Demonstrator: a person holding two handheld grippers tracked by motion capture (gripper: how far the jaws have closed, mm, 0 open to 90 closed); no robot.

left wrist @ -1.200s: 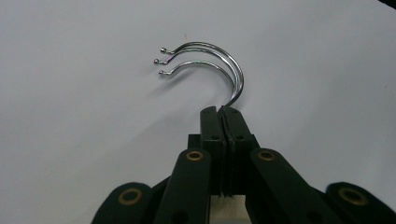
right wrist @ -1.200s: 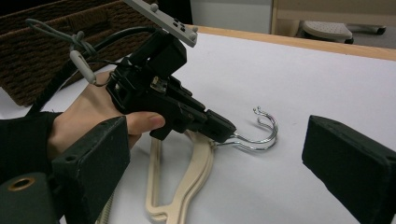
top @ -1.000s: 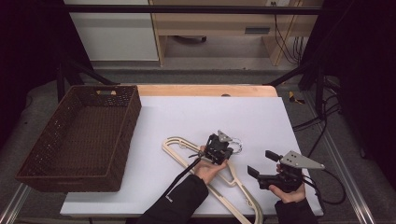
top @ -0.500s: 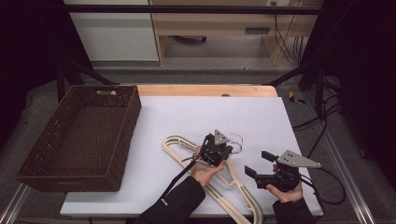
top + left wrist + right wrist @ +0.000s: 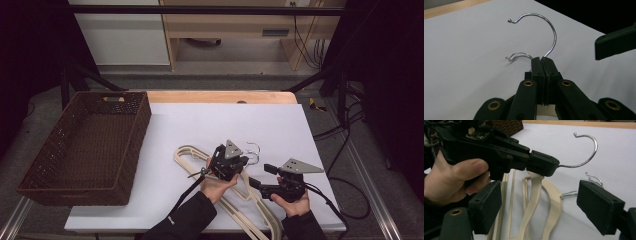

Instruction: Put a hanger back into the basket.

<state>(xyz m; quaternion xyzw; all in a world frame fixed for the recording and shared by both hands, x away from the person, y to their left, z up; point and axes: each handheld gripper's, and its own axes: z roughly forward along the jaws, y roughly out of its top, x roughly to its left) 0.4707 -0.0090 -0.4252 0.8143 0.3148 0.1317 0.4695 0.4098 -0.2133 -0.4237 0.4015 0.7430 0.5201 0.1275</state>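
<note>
Risk: cream wooden hanger, pinched at its chrome hook by the clamped left gripper, may be snagged on the stacked hangers while the empty right gripper, jaws lately narrowing, stands agape.

A table with a wooden top carries a white sheet that covers most of its surface; a strip of bare wood shows along the far edge. A dark brown wicker basket stands on the table's left side, overlapping the sheet's left edge. Cream-coloured hangers with metal hooks lie stacked on the sheet, right of the basket, near the front edge. Another of the hangers is lifted off the stack.
</note>
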